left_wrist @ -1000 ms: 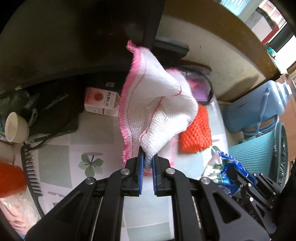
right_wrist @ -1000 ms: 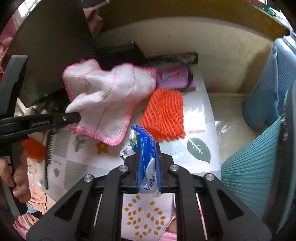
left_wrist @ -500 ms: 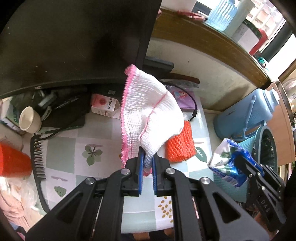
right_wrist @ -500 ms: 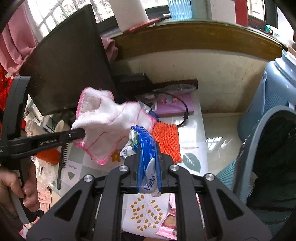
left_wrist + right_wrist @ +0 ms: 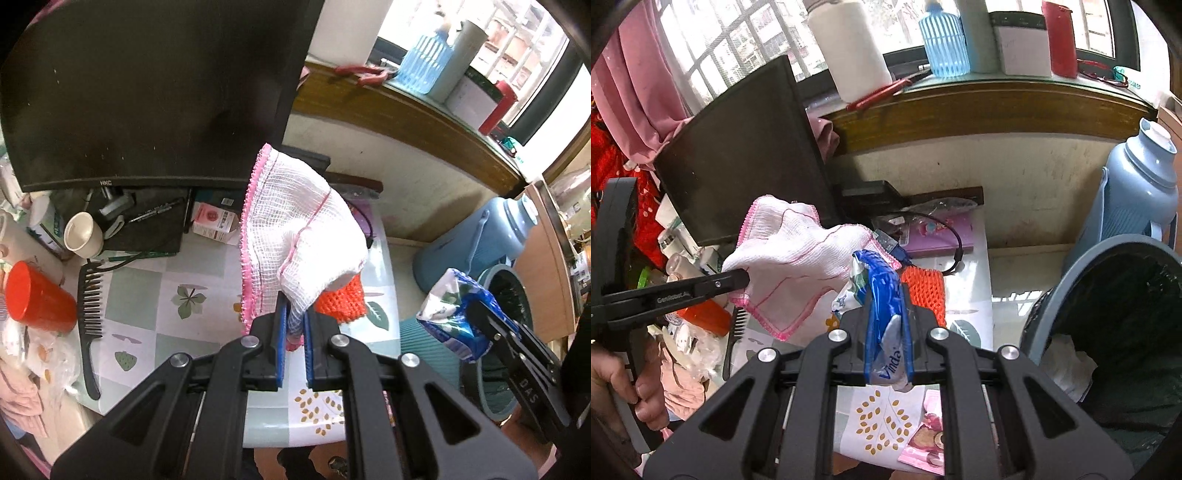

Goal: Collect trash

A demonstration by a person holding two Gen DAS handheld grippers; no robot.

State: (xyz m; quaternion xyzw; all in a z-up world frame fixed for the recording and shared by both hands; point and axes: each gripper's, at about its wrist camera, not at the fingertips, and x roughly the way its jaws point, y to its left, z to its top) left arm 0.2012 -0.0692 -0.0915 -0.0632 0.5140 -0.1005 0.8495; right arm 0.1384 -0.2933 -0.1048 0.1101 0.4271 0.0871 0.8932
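2 grippers (image 5: 292,325) (image 5: 888,325), 1 cloth (image 5: 295,236), 1 wrapper (image 5: 886,314), 1 bin (image 5: 1071,273), 1 comb (image 5: 90,317)

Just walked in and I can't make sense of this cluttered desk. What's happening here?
A person is clearing trash with a handheld gripper in each hand. The left gripper is shut on a white cloth with pink edging, held up above the patterned table. The right gripper is shut on a crumpled blue tissue wrapper, close to the blue-grey trash bin beside the table. The wrapper is not in the bin yet. An orange foam net lies on the table.
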